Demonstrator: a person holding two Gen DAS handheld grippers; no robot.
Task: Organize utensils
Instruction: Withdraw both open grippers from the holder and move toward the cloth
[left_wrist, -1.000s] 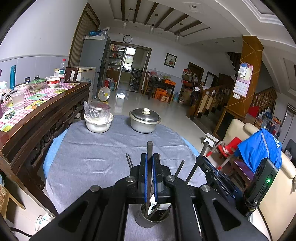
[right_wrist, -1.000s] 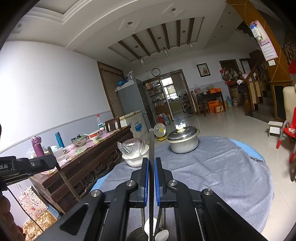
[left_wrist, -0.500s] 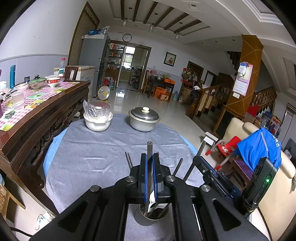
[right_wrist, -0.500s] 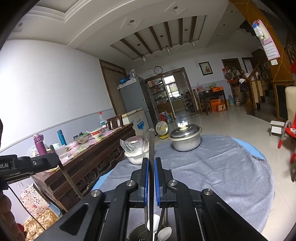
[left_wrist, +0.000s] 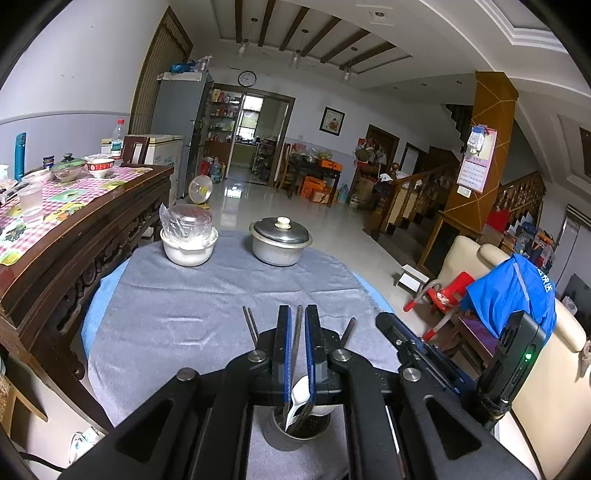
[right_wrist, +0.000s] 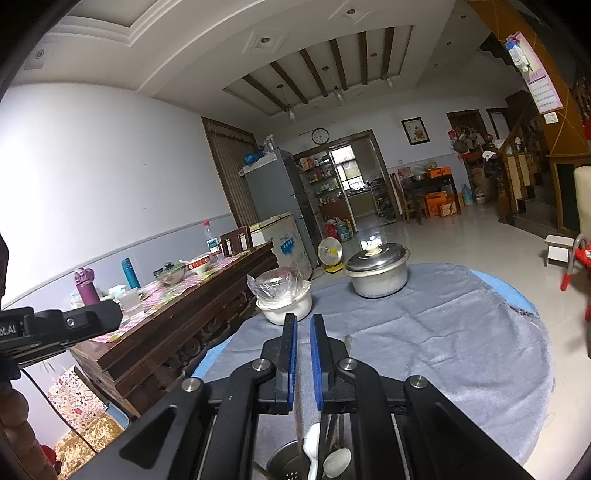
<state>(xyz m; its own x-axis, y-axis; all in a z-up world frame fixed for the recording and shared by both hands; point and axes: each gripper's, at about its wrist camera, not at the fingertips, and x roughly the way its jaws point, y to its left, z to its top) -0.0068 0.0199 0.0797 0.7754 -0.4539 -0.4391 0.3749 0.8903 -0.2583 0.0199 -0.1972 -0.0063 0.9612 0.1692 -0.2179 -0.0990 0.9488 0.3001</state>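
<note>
— What's the left gripper (left_wrist: 298, 308) doing?

— It's just above the holder (left_wrist: 295, 437), the metal cup at the near edge of the grey cloth (left_wrist: 184, 314). Its jaws are easing apart, and a thin metal stick (left_wrist: 297, 332) stands a bit tilted in the gap, loose as far as I can see.

— And the right gripper (right_wrist: 303, 317)?

— It's over the same cup, pads barely apart. I can see cloth through the slit and nothing is gripped up there. Below the pads there's a blurred thin streak, but I can't tell what it is.

— Where are the utensils?

— In the holder: a white spoon (left_wrist: 301, 393), with chopsticks (left_wrist: 250, 325) sticking up on either side of the left gripper.

— Anything else on the table?

— A lidded pot (left_wrist: 280, 240) and a white bowl (left_wrist: 188, 247) at the far side, side by side.
</note>
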